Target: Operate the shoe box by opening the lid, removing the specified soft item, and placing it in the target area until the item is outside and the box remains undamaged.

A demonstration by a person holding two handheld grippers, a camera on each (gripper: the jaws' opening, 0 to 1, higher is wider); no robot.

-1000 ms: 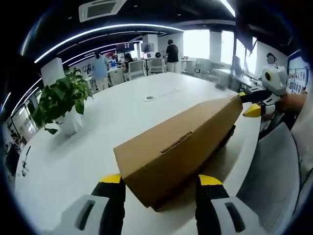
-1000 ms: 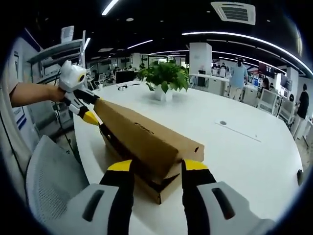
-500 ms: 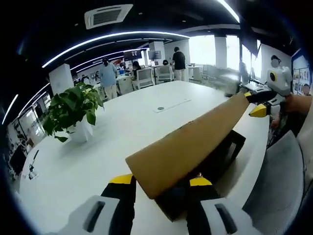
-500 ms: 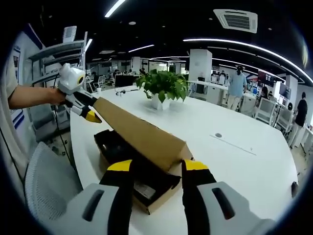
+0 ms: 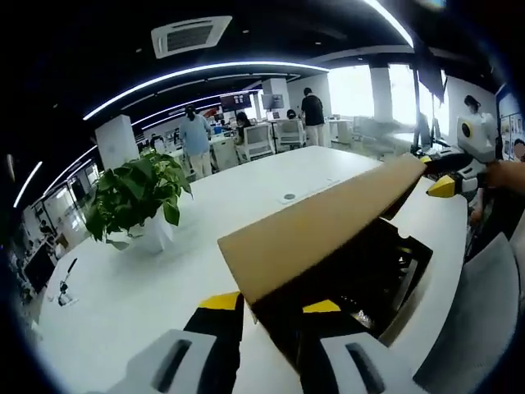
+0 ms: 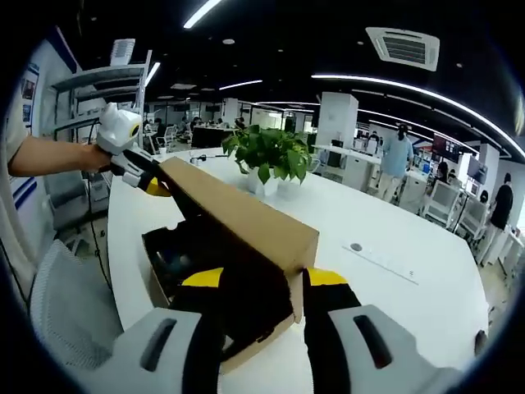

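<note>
Shoe box [image 5: 361, 271] on the white table [image 5: 148, 287], its brown cardboard lid [image 5: 320, 226] lifted at a slant — hinged along the far long side. The left gripper [image 5: 271, 305] grips one end of the lid, jaws closed on its edge; the right gripper [image 6: 254, 277] grips the opposite end likewise. Dark contents [image 6: 176, 258] lie inside the box; the soft item cannot be told apart from them. A potted plant [image 6: 271, 156] stands on the table beyond the box. No print or label on the cardboard is legible.
</note>
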